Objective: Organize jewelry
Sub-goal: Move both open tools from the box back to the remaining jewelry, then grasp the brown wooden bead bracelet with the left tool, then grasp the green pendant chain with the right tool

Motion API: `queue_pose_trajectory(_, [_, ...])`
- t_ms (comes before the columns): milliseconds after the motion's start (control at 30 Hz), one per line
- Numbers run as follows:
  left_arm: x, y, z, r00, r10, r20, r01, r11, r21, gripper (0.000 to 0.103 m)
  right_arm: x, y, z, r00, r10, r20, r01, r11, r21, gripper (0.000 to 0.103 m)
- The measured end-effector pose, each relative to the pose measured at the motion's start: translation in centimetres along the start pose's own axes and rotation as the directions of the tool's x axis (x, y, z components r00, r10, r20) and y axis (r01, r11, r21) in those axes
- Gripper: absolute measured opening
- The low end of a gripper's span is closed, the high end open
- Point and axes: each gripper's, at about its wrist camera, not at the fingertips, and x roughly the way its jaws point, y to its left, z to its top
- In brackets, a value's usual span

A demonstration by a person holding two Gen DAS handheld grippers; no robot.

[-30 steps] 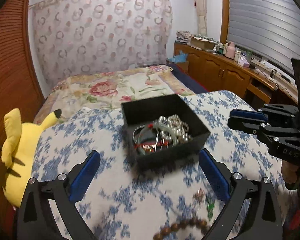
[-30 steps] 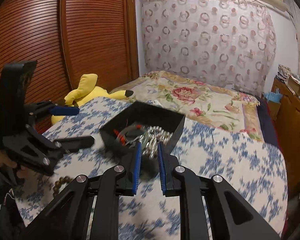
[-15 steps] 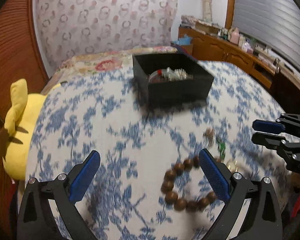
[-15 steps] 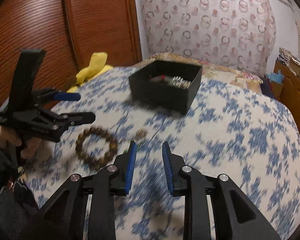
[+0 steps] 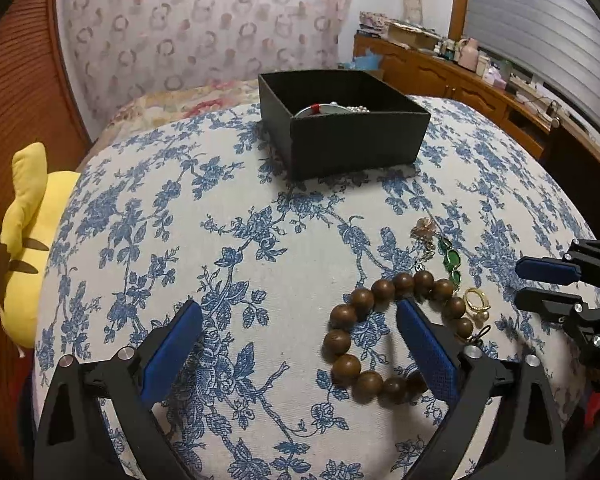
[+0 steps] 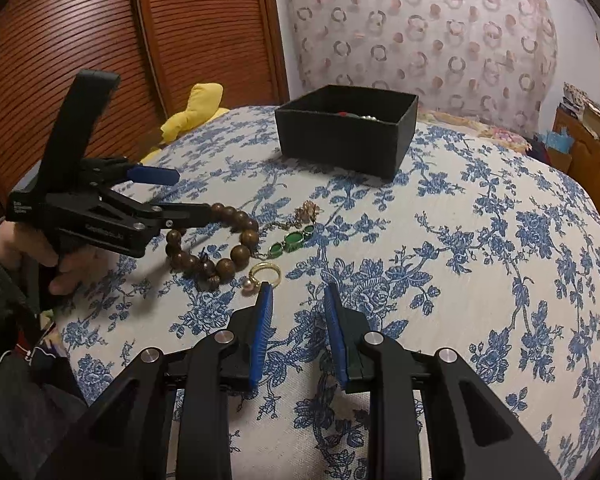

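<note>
A black open box (image 5: 351, 136) (image 6: 345, 128) with jewelry inside stands at the far middle of the blue-flowered cloth. A brown wooden bead bracelet (image 5: 339, 340) (image 6: 224, 252), a green stone necklace (image 5: 449, 260) (image 6: 290, 242) and a gold pearl ring (image 5: 477, 304) (image 6: 262, 274) lie near the front. My left gripper (image 5: 296, 336) (image 6: 180, 194) is wide open and empty, its right finger over the bracelet. My right gripper (image 6: 298, 300) (image 5: 517, 286) is open and empty, just right of the ring.
A yellow plush toy (image 5: 24, 240) (image 6: 192, 112) lies at the cloth's left edge. A wooden slatted door (image 6: 80, 40) stands on the left. A bed with floral cover (image 5: 188, 104) and a wooden sideboard (image 5: 459, 84) lie beyond the box.
Both grippers have pulled back from the box to the loose jewelry at the front. My right gripper has opened wider. My left gripper has stayed wide open.
</note>
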Motion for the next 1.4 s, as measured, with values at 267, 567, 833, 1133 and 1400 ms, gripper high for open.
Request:
queue_pose_trajectory(267, [0.2,-0.7,-0.3,1.000,-0.023,-0.013,0.023,1.000,0.010,0.052,0.1,-0.2,-0.1,1.000,0.004,0.011,-0.004,1.000,0.003,0.029])
queue_pose_trajectory(567, [-0.4,-0.8,-0.8,0.999,-0.036,-0.006,0.037,0.999,0.033,0.012,0.1,-0.2,-0.1,1.000,0.003,0.008,-0.003,1.000,0.002,0.029])
queue_pose_trajectory(833, [-1.9,0.3,-2.4,0.999,-0.044,0.024,0.045,0.998,-0.033,0.012,0.6,-0.1,1.0,1.000,-0.019,-0.013,0.018,1.000,-0.008,0.029])
queue_pose_trajectory(1133, [-1.9,0.8,-2.9,0.998,-0.050,0.041,0.052,0.997,-0.054,0.013,2.9,1.2,4.2,0.999,-0.015,-0.036,0.014,0.999,-0.036,0.029])
queue_pose_trajectory(1400, [-1.9,0.5,-2.9,0.998,-0.023,0.053,0.025,0.999,-0.036,0.014,5.8,0.9,4.8,0.993,-0.059,-0.100,0.055,0.998,-0.035,0.029])
